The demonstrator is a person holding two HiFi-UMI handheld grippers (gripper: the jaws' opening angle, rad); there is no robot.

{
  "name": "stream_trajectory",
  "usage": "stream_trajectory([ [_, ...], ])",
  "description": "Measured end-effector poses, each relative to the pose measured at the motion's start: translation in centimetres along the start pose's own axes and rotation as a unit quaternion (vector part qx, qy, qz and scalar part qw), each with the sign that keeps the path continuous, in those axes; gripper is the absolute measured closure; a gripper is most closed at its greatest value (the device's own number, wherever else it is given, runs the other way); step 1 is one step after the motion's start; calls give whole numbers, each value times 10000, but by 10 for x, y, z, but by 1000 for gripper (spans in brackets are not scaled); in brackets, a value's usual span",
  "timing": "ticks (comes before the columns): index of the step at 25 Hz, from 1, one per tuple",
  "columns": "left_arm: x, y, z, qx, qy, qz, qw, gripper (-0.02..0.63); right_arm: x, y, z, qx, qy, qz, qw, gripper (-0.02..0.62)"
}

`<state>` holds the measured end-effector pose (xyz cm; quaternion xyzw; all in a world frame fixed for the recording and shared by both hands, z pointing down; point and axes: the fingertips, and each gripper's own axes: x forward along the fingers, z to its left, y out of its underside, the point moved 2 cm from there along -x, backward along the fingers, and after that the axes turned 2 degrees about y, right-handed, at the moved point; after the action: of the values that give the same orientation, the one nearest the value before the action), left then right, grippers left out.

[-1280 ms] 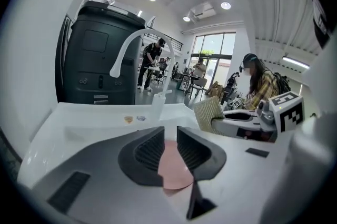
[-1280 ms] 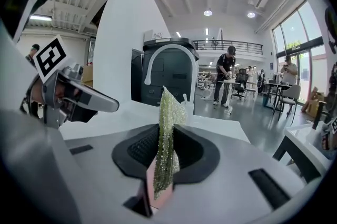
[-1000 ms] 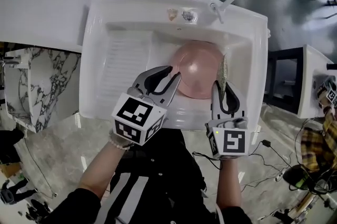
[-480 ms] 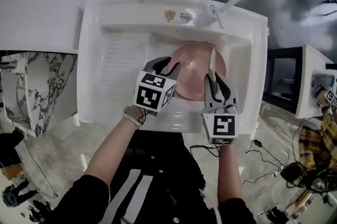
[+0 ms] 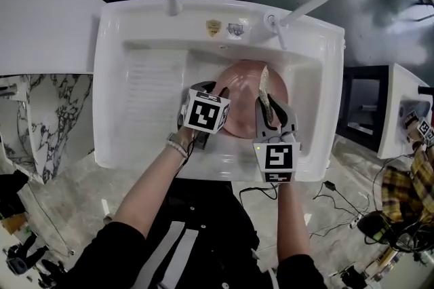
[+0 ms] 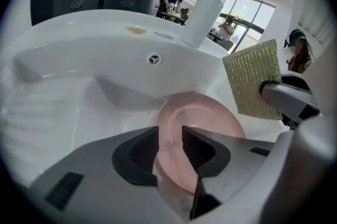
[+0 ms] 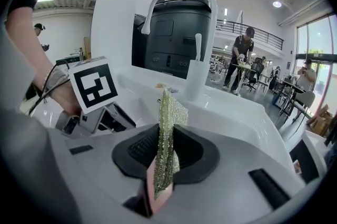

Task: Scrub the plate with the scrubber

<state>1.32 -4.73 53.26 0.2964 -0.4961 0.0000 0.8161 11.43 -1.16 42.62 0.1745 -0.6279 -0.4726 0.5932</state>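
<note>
Right gripper [image 7: 164,150]: clamped on scrubber [image 7: 170,112]
Scrubber: upright, edge-on, gold-green mesh
Left gripper [image 7: 111,116]: at left, by white sink [image 7: 226,112]

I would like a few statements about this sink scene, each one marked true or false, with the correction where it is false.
1. The right gripper holds the scrubber between its jaws. True.
2. The plate is blue. False: it is pink.
3. The plate is inside the sink. True.
4. The left gripper is shut with nothing between its jaws. False: the left gripper has its jaws apart. They have just been opening, and the plate's rim is between them.
</note>
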Motion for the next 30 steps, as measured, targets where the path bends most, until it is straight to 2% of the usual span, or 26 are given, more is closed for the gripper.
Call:
stream_trajectory([
  [3, 10, -1, 5, -25, -195, 87, 9998, 477, 6, 1, 0, -54, -3, 72, 10000, 523],
  [9, 26, -1, 7, 251, -377, 340, 9984, 477, 17, 12, 0, -204, 59, 346, 9992, 523],
  [15, 38, -2, 12, 114, -407, 596, 9973, 477, 28, 29, -6, -255, 133, 656, 9974, 523],
  [20, 39, -6, 15, 77, -509, 557, 9971, 478, 36, 31, -8, -119, 150, 751, 9970, 523],
  [25, 40, -14, 18, 423, -699, 440, 9957, 477, 43, 37, -5, -153, 115, 905, 9957, 523],
  [30, 51, -14, 19, 551, -541, 707, 9945, 477, 47, 42, -10, -273, 258, 1063, 9936, 523],
])
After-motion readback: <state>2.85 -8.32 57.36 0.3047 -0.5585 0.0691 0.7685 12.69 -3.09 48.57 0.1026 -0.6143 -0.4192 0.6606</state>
